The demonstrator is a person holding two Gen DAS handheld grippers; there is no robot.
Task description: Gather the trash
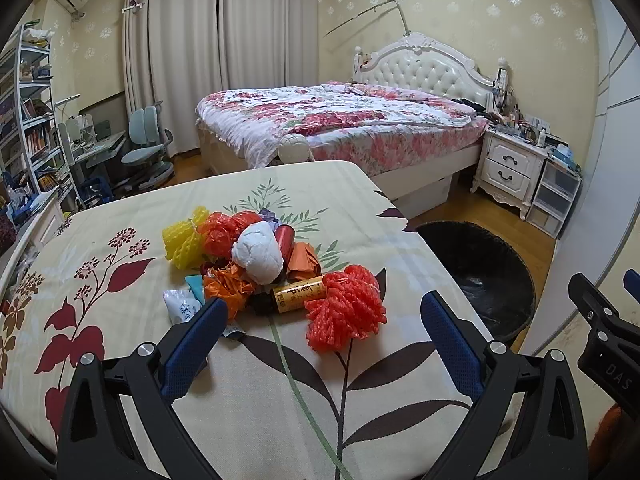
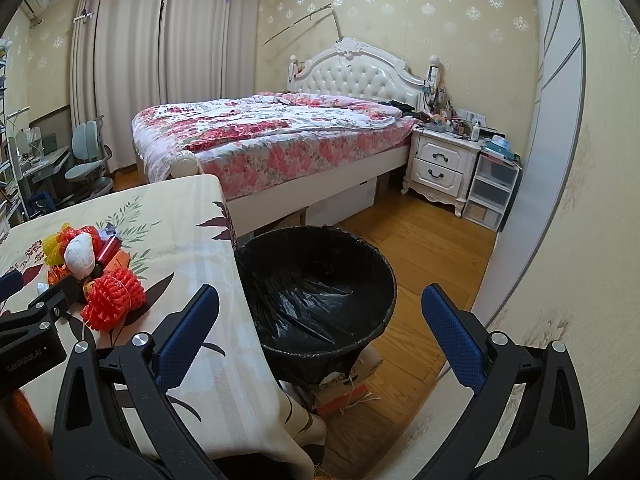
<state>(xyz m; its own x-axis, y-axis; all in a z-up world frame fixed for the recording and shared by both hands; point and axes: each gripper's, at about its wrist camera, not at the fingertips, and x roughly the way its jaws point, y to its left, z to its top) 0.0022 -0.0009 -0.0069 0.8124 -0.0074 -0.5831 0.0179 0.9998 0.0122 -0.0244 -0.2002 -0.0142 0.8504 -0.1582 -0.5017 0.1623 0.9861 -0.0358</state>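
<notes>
A: Where is the trash?

B: Heaped near the middle of the surface, on its leaf-printed cloth. Nearest is a red foam net; just left of it lies a gold tube, and behind that a white wad. On the far left of the heap sits a yellow foam net, with orange plastic bags between it and the wad.

A: And the grippers?

B: The left gripper hovers at the near side of the heap, jaws spread wide, holding nothing. The right gripper is off the right edge of the surface, jaws also wide apart and empty, above the bin.

A: The bin?

B: Lined with a black bag, standing on the wooden floor just right of the surface, with the bed beyond.
</notes>
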